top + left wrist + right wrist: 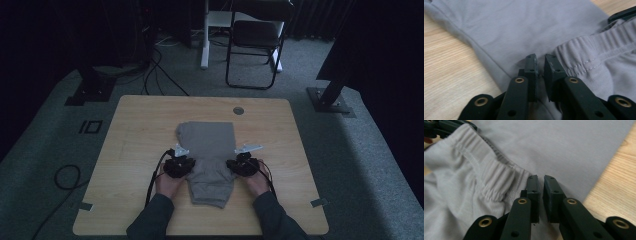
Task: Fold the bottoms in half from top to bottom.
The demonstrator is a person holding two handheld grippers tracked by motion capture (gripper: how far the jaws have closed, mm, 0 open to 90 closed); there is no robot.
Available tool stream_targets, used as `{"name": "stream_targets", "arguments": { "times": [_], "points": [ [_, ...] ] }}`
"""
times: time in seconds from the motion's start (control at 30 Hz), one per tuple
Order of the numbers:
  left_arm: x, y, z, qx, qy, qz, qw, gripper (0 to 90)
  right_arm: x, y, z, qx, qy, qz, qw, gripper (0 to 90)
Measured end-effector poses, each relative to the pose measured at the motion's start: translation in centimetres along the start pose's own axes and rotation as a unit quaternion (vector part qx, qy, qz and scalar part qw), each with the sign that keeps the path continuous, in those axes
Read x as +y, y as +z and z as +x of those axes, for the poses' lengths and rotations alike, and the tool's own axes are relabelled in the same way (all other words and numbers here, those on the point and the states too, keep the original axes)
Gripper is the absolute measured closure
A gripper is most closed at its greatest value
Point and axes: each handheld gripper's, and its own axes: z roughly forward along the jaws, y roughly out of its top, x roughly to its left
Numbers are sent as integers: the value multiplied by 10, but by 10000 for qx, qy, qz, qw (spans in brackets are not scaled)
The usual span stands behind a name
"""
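A grey garment [206,137] with an elastic waistband [596,47] lies folded in the middle of the wooden table [135,150]. My left gripper [189,162] sits at its left edge. In the left gripper view its jaws [541,59] stand a narrow gap apart, tips down on the smooth cloth just beside the waistband. My right gripper [231,164] sits at the garment's right edge. Its jaws [541,179] are almost together, pinching cloth at the end of the gathered waistband [499,177]. Each gripper view catches the other gripper's black tip in an upper corner.
Bare wood runs along both sides of the garment. A round cable hole [238,110] sits near the table's far edge. Beyond the table stand a black chair [255,45] and cables on the carpet [160,75]. A person's hands and dark sleeves [150,220] hold the grippers.
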Motion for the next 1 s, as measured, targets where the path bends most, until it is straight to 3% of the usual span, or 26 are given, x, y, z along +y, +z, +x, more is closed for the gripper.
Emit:
{"name": "stream_targets", "arguments": {
  "times": [0.33,0.4,0.53,0.7,0.87,1.0],
  "points": [
    [-11,-15,-12,-283,-9,-185,9994,773,-4,-15,8,148,-193,-200,9995,807],
    [-13,-17,-14,-333,-16,-212,9992,767,-6,-18,9,326,-107,-252,9991,801],
    [-17,-21,-18,-410,29,-230,9989,761,-8,-22,11,451,-93,-286,9985,795],
    [-20,-25,-23,-505,79,-213,9985,753,-11,-30,19,600,-302,-329,9972,773],
    [-24,-26,-28,-613,191,-171,9978,751,-7,-31,23,605,-431,-389,9965,749],
    [-25,-27,-30,-612,274,-186,9976,739,-1,-26,19,538,-367,-392,9971,749]
  ]
}}
